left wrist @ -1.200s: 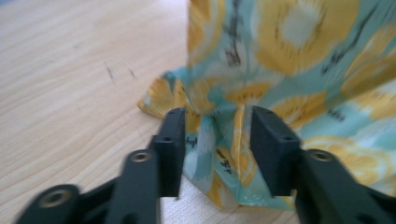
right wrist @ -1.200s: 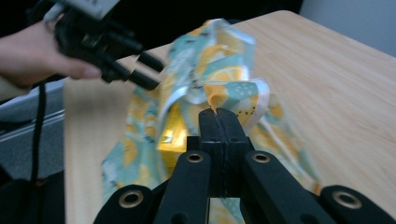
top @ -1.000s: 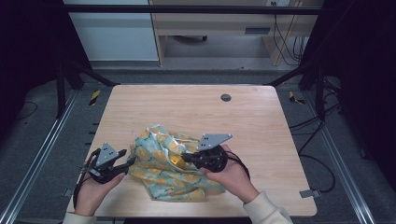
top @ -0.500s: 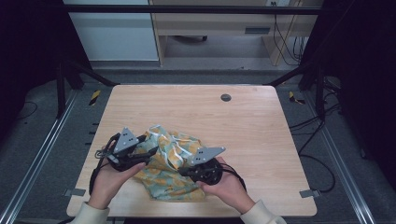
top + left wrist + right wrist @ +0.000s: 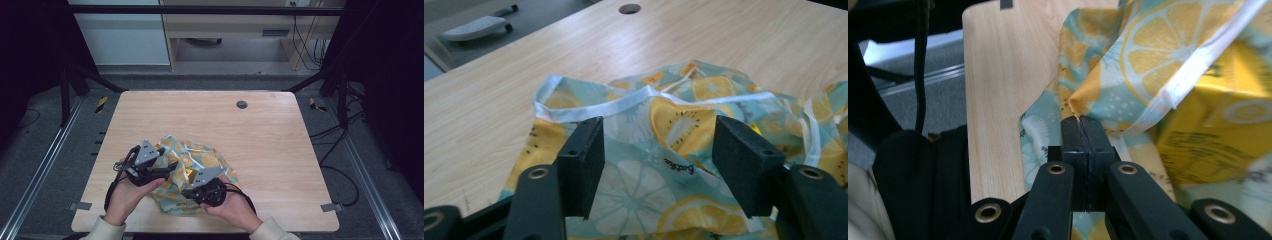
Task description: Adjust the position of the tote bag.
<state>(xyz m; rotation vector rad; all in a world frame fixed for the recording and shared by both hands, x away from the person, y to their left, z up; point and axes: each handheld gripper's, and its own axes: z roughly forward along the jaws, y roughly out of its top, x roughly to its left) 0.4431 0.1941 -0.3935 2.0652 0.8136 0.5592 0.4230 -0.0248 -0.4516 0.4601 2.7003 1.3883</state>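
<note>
**A:** Since the right gripper [image 5: 1082, 131] has its jaws pressed flat together on a fold of the bag [image 5: 1108, 85], I'd say it is there to hold one side of the mouth up. Agree?

**B:** Yes. The pinched cloth rises straight out of the jaw tips, and the white hem [image 5: 1193, 70] runs up and away to their right. Just past the jaws, on that same side, a yellow box [image 5: 1218, 125] sits inside the cloth, which would explain why the mouth is being lifted.

**A:** And the left gripper [image 5: 659, 150]?

**B:** Wide open, gripping nothing. Its two jaws stand one on each side of a stretch of bag [image 5: 659, 125], with the hem [image 5: 624, 102] crossing just beyond their tips. I judge it is lined up to close on that edge, so the two grippers can spread the opening between them.

**A:** From the high view, where does the bag lie?

**B:** The bag [image 5: 200, 160] lies crumpled on the table [image 5: 280, 135], between the two grippers and a little beyond them. The left gripper [image 5: 165, 172] points into its near left edge; the right gripper [image 5: 192, 182] bites its near side. Farther off the tabletop is bare but for a small round hole [image 5: 242, 104] well beyond both grippers.
</note>
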